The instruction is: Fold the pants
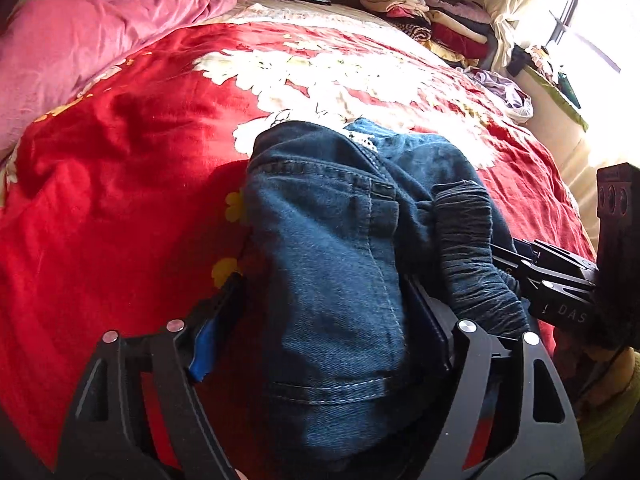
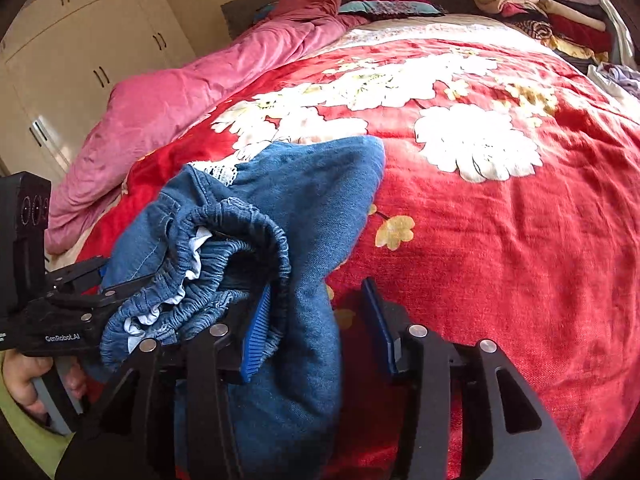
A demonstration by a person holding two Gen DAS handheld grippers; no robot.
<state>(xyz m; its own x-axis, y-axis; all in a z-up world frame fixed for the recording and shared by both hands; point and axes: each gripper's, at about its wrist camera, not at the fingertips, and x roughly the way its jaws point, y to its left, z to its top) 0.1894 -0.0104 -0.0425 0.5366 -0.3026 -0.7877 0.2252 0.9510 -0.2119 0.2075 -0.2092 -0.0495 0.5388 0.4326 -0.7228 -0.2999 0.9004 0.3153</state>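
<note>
Blue denim pants [image 1: 332, 248] with a ruffled elastic waistband [image 1: 476, 256] lie bunched on the red floral bedspread [image 1: 120, 184]. My left gripper [image 1: 320, 320] is open, its jaws wide on either side of the denim, which drapes between them. The right gripper's fingers [image 1: 548, 276] come in from the right at the waistband. In the right wrist view the pants [image 2: 288, 216] drape over my right gripper [image 2: 316, 320], which is open with fabric between its blue pads [image 2: 256, 328]. The left gripper's fingers [image 2: 80, 280] reach into the waistband [image 2: 224, 264] from the left.
A pink quilt [image 2: 172, 96] lies along the bed's left side. A stack of folded clothes [image 2: 552, 12] sits at the far right corner. A wardrobe [image 2: 80, 48] stands left of the bed. A bright window [image 1: 600, 20] is at the right.
</note>
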